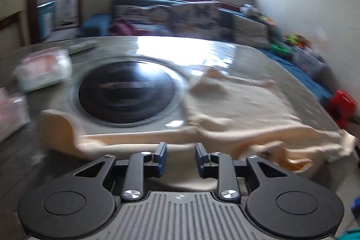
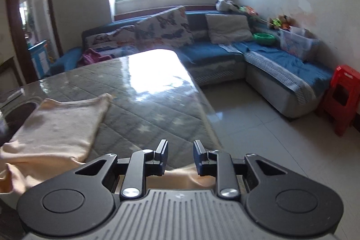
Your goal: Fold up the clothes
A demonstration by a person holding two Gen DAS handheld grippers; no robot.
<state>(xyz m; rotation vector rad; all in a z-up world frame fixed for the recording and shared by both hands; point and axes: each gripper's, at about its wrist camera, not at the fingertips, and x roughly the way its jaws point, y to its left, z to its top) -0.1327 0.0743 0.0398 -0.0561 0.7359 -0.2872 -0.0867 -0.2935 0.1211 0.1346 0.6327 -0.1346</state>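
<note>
A cream-coloured garment [image 1: 236, 109] lies spread and rumpled on the grey quilted table [image 1: 247, 60], one part stretching left along the near edge. My left gripper [image 1: 181, 158] is open and empty just above the garment's near edge. The left wrist view is blurred. In the right wrist view the same garment [image 2: 56, 127] lies at the left on the table [image 2: 146, 105], with a fold of it under my right gripper [image 2: 181, 155]. The right gripper is open and holds nothing, near the table's near right edge.
A round dark recessed plate [image 1: 126, 93] sits in the table left of the garment. Packets [image 1: 42, 71] lie at the far left. A blue sofa [image 2: 225, 55] with cushions, a red stool [image 2: 342, 98] and tiled floor [image 2: 270, 138] lie beyond the table.
</note>
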